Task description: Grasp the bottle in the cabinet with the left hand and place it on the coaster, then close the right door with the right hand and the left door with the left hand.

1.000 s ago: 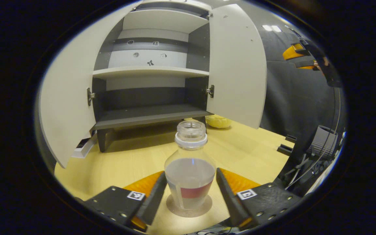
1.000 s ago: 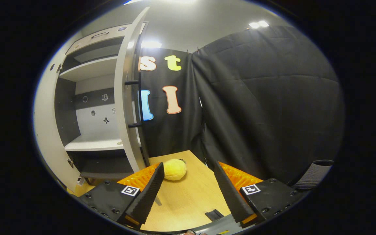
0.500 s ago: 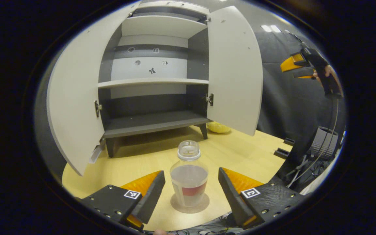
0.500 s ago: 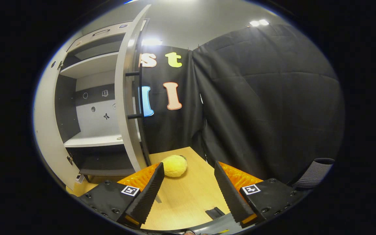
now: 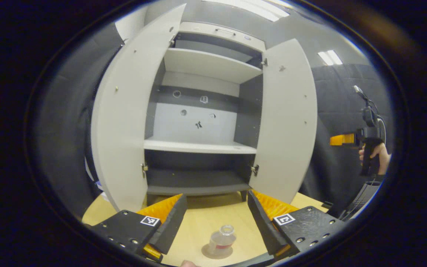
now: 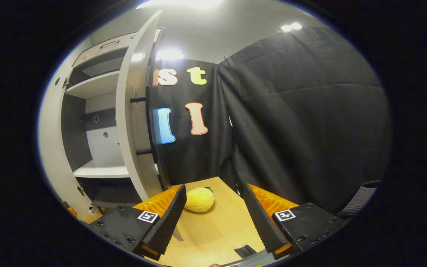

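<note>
Left gripper (image 5: 216, 218): released, jaws spread wide, nothing between them, held above the counter (image 5: 198, 222) and facing the cabinet (image 5: 202, 122). Bottle (image 5: 222, 241) stands upright on the coaster (image 5: 217, 253), low in the left gripper view, between the 2 fingers in the picture but well below and clear of them. No cap on it that I can make out; clear body, red band near the base.

Cabinet: both doors open. Left door (image 5: 124, 122) and right door (image 5: 289, 122) both swung out toward the camera. 2 pale shelves and a dark bottom shelf inside, a few small marks on the back panel. Cabinet sits on short legs on the counter.

Right gripper (image 6: 213, 213): also released, jaws apart, holding nothing. In the right gripper view it points past the outer edge of the right door (image 6: 133, 122), with the door's dark handle bars on the far face. Yellow plush toy (image 6: 199, 199) lies on the counter just beyond the fingertips, near the foot of that door, not touching the gripper. Small dark block (image 6: 246, 250) on the counter near the bottom edge.

From the left gripper view the right gripper (image 5: 343, 139) shows far right, held in a hand (image 5: 374, 157), well apart from the right door.
</note>
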### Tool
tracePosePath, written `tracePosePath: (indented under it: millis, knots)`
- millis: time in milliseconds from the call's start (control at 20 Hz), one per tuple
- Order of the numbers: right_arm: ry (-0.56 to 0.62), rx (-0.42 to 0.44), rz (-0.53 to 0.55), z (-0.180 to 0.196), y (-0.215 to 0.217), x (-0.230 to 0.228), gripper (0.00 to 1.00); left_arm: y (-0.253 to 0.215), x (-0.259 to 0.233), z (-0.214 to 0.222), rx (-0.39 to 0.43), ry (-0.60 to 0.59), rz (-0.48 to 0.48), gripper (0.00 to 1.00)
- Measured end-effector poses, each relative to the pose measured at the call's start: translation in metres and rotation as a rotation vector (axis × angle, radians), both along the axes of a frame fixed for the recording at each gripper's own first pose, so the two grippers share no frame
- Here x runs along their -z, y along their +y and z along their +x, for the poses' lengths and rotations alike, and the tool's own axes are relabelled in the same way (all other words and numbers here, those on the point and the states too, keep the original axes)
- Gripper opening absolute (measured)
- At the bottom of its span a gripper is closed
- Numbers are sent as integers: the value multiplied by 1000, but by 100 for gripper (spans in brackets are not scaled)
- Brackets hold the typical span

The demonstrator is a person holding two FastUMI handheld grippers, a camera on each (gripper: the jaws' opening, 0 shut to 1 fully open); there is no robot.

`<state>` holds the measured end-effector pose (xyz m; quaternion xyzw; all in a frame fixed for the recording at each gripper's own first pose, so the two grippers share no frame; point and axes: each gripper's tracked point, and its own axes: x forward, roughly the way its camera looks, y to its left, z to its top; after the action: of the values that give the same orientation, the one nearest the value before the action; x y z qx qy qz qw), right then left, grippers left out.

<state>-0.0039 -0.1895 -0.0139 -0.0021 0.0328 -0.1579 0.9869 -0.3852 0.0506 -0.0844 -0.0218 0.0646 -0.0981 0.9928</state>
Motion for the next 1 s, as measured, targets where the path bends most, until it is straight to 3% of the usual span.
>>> tracePosePath:
  millis: [50,200,300,400,500,850,900,1000]
  knots:
    - [-11,-13,-4,4,-2,-10,98,9,-18,5,-42,-23,12,95]
    - [-44,-56,-39,18,-6,-38,98,30,-59,20,-164,-54,59,100]
    - [-59,-79,-59,28,-10,-55,98,35,-80,25,-218,-61,78,95]
    - [-84,-100,-65,38,-15,-72,97,38,-96,26,-264,-55,102,100]
    - [-107,-124,-62,49,-18,-89,98,38,-111,27,-293,-54,116,95]
    - [-133,-283,-83,92,-14,-119,97,36,-123,30,-390,-72,150,95]
    - [-125,-312,-71,97,-10,-117,98,37,-119,29,-415,-64,168,100]
    - [-120,-367,-55,104,2,-118,98,35,-111,28,-447,-42,172,100]
